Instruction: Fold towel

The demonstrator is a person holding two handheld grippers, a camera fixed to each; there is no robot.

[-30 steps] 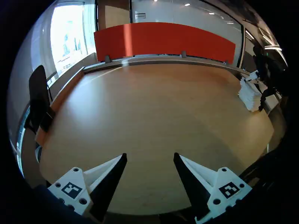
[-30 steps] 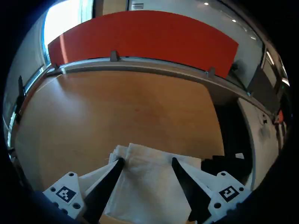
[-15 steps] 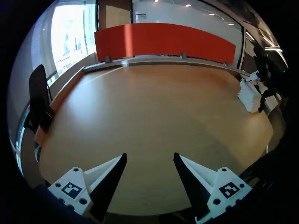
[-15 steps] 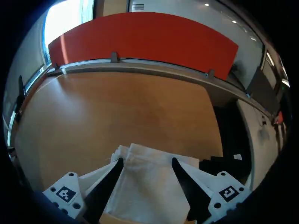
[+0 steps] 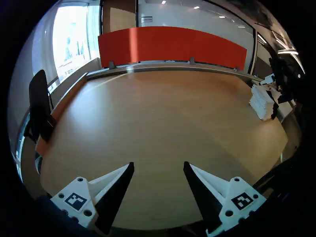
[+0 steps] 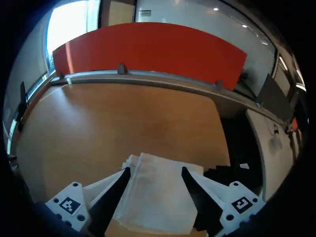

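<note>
The left gripper (image 5: 158, 164) hovers low over the smooth wooden table (image 5: 158, 110), its fingers spread wide with nothing between them. The right gripper (image 6: 155, 169) hangs above a stack of folded white towels (image 6: 158, 193), fingers parted, one on each side of it. The soft, slightly rumpled stack lies close to the table's edge. Bare tabletop runs on to a red partition (image 6: 150, 47).

Tabletop (image 5: 158, 114) ahead of left gripper (image 5: 158, 166): broad and bare, free passage. Far rim closed off by red partition (image 5: 170, 43). Towel stack (image 5: 262, 103) stands at right rim. Black chair (image 5: 39, 100) off left rim, seemingly touching it.
</note>
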